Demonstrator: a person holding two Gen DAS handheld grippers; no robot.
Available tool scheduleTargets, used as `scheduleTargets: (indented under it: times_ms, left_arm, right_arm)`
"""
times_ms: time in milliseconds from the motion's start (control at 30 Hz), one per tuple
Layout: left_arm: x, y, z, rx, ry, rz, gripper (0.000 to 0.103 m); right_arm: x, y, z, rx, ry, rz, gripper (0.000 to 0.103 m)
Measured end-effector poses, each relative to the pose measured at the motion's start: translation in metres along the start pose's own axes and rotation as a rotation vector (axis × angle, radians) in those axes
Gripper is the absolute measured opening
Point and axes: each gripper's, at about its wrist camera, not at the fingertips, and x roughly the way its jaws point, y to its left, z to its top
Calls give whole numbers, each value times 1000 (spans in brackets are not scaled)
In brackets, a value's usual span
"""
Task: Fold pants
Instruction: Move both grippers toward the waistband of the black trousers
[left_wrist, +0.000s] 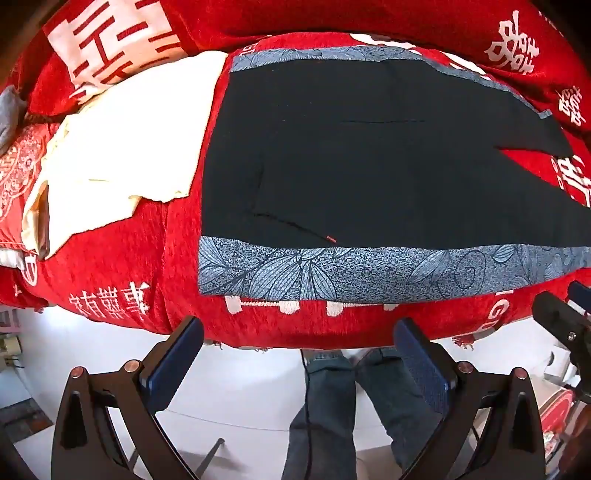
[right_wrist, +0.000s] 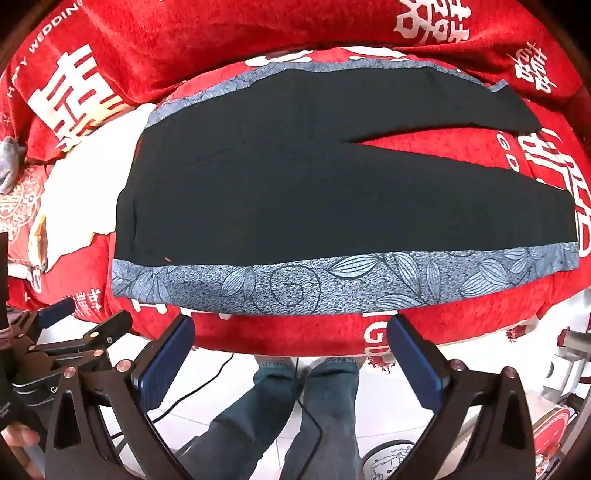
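Black pants (left_wrist: 369, 158) with blue-grey leaf-patterned side bands lie flat on a red cloth-covered surface (left_wrist: 122, 258), waist to the left, two legs running right. In the right wrist view the pants (right_wrist: 295, 192) show both legs parted by a red wedge. My left gripper (left_wrist: 299, 332) hovers open above the near edge, nothing between its blue-padded fingers (left_wrist: 177, 358). My right gripper (right_wrist: 291, 328) is open too, empty, over the near patterned band (right_wrist: 295, 284). The left gripper (right_wrist: 74, 332) also shows at the left of the right wrist view.
A cream folded garment (left_wrist: 129, 147) lies left of the pants. A grey cloth (left_wrist: 9, 110) sits at the far left. Below the near edge are a person's jeans-clad legs (left_wrist: 332, 406), a white tiled floor (right_wrist: 388, 398) and a cable (right_wrist: 207, 384).
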Motion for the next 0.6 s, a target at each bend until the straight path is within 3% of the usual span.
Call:
scheduleTargets:
  times_ms: [600]
  left_arm:
    - [11,-4,-2,26,37,5,103]
  right_arm:
    - [11,-3,1,7,56,12,103]
